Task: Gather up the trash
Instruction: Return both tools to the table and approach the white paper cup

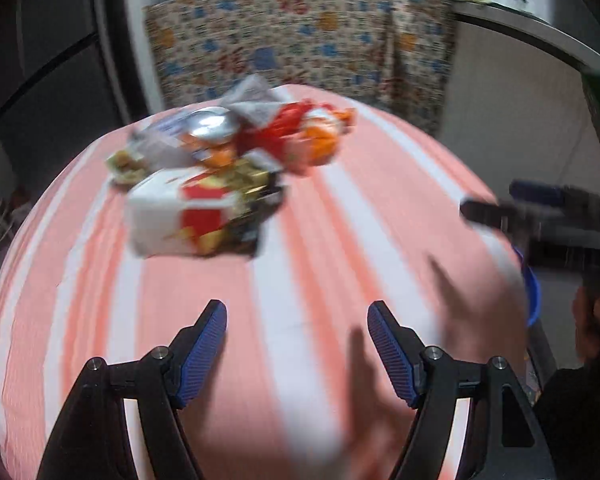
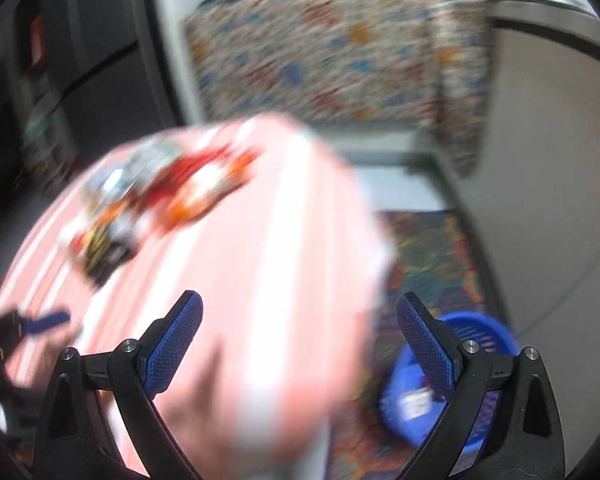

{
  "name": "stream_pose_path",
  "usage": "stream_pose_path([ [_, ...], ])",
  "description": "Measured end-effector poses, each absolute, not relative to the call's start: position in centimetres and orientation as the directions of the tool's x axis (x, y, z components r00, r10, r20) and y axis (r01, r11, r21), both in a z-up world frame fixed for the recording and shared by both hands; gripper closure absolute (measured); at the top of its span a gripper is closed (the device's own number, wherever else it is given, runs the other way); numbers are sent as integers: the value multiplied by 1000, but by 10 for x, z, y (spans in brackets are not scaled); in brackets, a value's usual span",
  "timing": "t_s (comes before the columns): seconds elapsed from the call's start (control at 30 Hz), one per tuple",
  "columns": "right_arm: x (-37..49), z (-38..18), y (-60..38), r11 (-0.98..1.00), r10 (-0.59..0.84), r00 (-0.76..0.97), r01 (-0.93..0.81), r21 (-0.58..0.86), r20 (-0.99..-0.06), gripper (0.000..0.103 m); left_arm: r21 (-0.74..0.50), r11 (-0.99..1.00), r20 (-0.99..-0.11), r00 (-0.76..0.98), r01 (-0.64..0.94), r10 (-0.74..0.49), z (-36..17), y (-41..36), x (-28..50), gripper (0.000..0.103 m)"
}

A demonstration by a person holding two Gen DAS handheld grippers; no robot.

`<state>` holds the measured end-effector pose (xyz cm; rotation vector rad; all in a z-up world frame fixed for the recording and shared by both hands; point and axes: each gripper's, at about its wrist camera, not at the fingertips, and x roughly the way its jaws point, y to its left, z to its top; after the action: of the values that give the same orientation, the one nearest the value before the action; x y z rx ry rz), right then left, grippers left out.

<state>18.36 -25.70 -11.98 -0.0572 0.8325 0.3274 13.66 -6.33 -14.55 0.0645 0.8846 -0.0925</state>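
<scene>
- One heap of trash lies on the striped tabletop, upper left of centre in the left wrist view; blur keeps the pieces from being counted.
- One white-and-red box sits at the heap's near edge.
- One blue basket stands on the floor, lower right in the right wrist view, partly hidden.
- Left gripper: jaws spread, empty, heap well beyond them.
- Right gripper: jaws spread wide, empty, heap to the upper left.

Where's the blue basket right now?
The blue basket sits on the patterned floor mat, low in the right wrist view, beside the striped table's right edge and partly behind the open right gripper. Something white lies inside it.
</scene>
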Motion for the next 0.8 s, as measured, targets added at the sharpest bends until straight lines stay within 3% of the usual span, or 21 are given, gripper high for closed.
stream_pose_path([
  [0.2,178,-154,-186,890,236,576,-451,-63,-783,4,12,1000,-796,605,-13,17,-159,-11,131,28],
  [0.5,185,-162,-183,901,244,593,-430,-46,-767,0,-44,999,-760,650,-28,-15,-136,-14,144,27],
  [0.67,178,-159,-181,900,248,594,-433,-44,-765,0,23,998,-721,691,-55,54,-119,-41,182,27],
  [0.8,179,-159,-180,900,249,594,-433,-43,-765,0,88,988,-740,656,-124,148,-133,-42,207,27],
])
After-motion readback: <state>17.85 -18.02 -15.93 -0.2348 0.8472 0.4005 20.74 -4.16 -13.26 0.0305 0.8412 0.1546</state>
